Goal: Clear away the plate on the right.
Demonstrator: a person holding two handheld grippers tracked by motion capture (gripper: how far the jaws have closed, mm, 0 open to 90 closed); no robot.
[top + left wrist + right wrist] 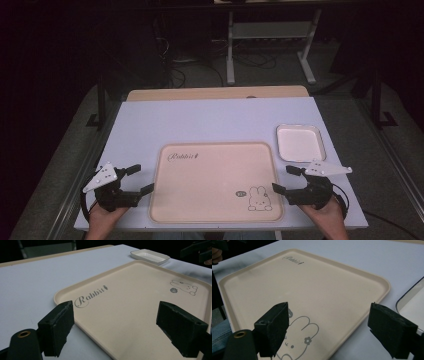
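A cream tray (200, 200) with a "Rabbit" script and a rabbit drawing lies at the front middle of the white table; nothing lies on it. My left gripper (140, 179) rests open at the tray's left edge, its jaws spread wide with nothing between them. My right gripper (285, 180) sits open at the tray's right edge, jaws also empty. The left gripper view looks across the tray (140, 315) between its spread jaws (115, 332). In the right gripper view the rabbit drawing (299, 340) lies between the jaws (328, 332).
A small white square dish (299, 143) stands behind the right gripper, also seen far off as the dish (150, 255) and at the edge as the dish (412, 302). The white tabletop (200, 122) stretches behind the tray. A wooden strip (215, 93) borders the far edge.
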